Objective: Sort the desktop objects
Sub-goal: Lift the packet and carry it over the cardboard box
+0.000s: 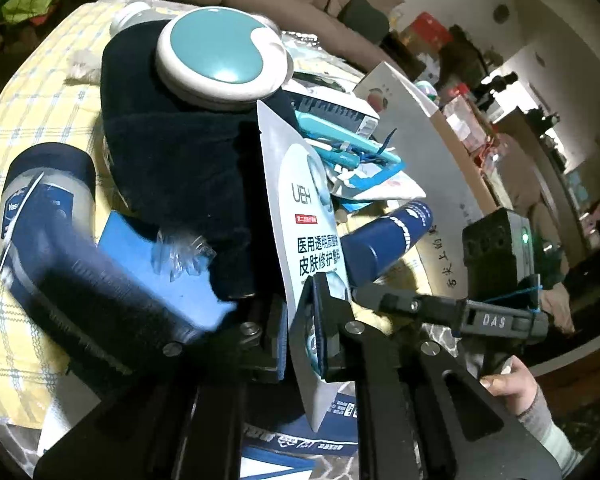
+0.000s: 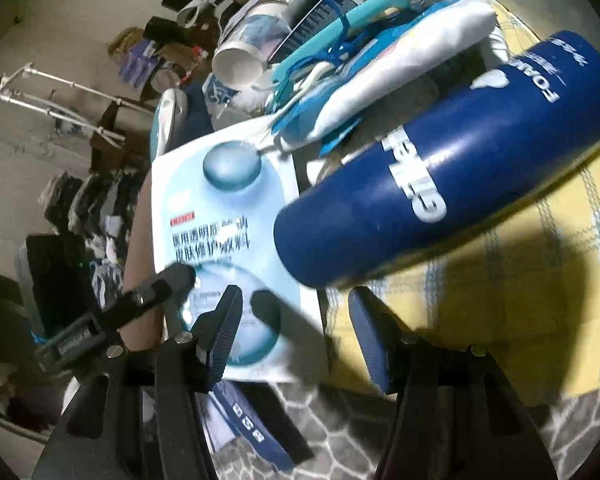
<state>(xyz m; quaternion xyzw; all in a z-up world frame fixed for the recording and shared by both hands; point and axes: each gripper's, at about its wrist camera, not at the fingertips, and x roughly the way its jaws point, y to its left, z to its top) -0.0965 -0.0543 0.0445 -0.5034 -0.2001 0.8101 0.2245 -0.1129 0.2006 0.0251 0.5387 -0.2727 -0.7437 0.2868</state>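
A: My left gripper (image 1: 302, 320) is pinching the face-mask sachet (image 1: 304, 216), standing on edge above the yellow checked tablecloth (image 1: 40, 120).

B: And the right gripper (image 2: 294, 328)?

A: Spread, holding nothing. The blue shaving-foam can (image 2: 452, 176) lies just ahead, its long axis slanting up to the right, nearer my right hand. Cluttered living room beyond.

**A crowded, cloth-covered table**

The table wore a yellow checked cloth (image 1: 40, 92), with a grey patterned surface (image 2: 340, 420) showing at its near edge. On the cloth lay a dark blue foam can (image 2: 452, 184) on its side, a pale lotion bottle (image 1: 40, 200), a dark folded fabric (image 1: 172, 152) and, perhaps resting on it directly, a heap of teal and white packets (image 2: 380, 40).
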